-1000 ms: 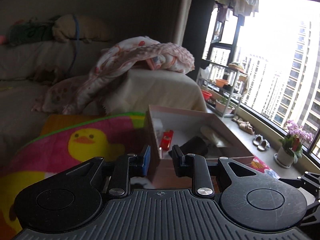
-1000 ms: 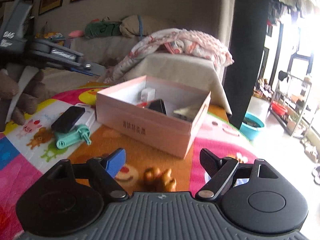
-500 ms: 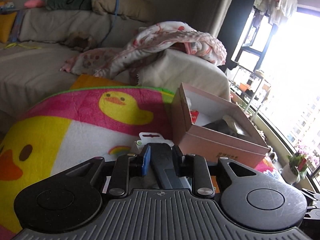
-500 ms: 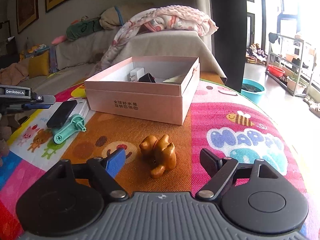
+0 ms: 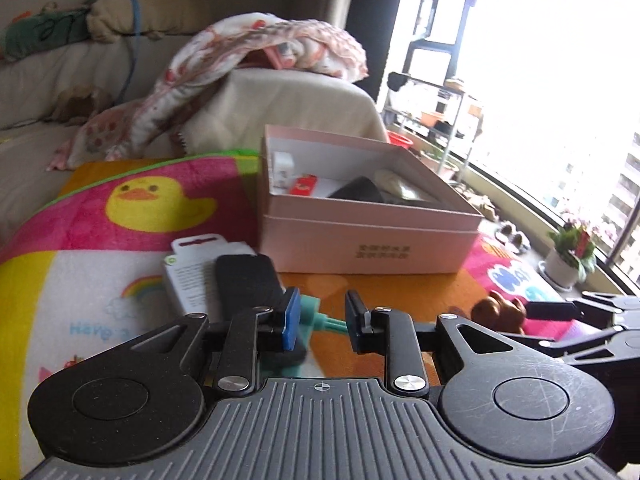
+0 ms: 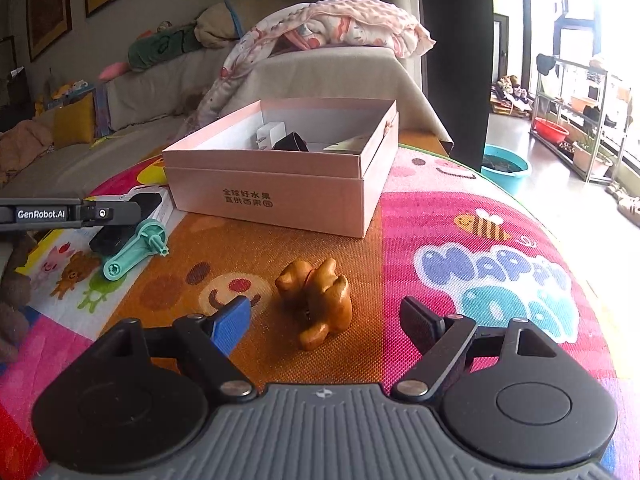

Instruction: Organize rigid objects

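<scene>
Box [image 6: 276, 184]: pink, lidless, items inside. L gripper [image 5: 320, 318] closed, empty; R gripper [image 6: 326, 320] apart.

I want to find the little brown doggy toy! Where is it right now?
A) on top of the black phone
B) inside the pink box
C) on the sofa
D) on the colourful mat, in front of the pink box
D: the brown toy dog lies on the mat, out in front of the pink box, just ahead of the open right tool.
</scene>
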`<state>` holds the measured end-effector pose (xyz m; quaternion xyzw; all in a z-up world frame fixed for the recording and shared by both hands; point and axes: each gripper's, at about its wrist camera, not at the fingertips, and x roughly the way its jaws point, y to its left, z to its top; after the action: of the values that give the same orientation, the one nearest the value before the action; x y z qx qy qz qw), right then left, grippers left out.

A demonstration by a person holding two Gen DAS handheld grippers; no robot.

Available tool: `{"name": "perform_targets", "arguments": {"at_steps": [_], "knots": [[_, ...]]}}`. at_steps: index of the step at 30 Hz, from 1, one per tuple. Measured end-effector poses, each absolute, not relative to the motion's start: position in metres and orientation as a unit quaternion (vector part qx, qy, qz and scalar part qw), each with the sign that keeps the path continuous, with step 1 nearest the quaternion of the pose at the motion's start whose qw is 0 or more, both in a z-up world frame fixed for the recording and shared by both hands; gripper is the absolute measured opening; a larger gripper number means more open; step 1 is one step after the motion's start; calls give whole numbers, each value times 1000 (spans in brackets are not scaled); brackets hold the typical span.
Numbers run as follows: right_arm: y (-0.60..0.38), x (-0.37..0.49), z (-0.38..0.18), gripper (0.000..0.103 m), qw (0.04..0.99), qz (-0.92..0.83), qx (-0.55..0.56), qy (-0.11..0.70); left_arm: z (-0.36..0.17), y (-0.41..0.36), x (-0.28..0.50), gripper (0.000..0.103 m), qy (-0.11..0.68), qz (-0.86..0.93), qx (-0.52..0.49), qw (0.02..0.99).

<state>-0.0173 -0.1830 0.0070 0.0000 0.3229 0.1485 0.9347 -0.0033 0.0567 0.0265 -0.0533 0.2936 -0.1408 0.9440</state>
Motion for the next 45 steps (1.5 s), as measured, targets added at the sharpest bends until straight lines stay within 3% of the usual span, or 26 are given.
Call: {"name": "perform_targets", "arguments": {"at_steps": [8, 18, 27, 39, 45], "knots": [[-184, -16, 6, 82, 933, 148, 3, 328, 9, 37, -8, 28, 336, -202, -51, 919], [-184, -15, 6, 82, 932, 148, 3, 330, 46, 93, -6, 28, 225, -54, -116, 966], [-182, -14, 5, 82, 930, 146, 3, 336, 12, 154, 78, 28, 318, -14, -207, 925], [-181, -13, 5, 84, 928, 148, 0, 341, 8, 100, 39, 33, 337, -123, -173, 917], [-181, -13, 5, 84, 928, 148, -2, 342, 33, 91, 5, 33, 301, -123, -118, 938]]}}
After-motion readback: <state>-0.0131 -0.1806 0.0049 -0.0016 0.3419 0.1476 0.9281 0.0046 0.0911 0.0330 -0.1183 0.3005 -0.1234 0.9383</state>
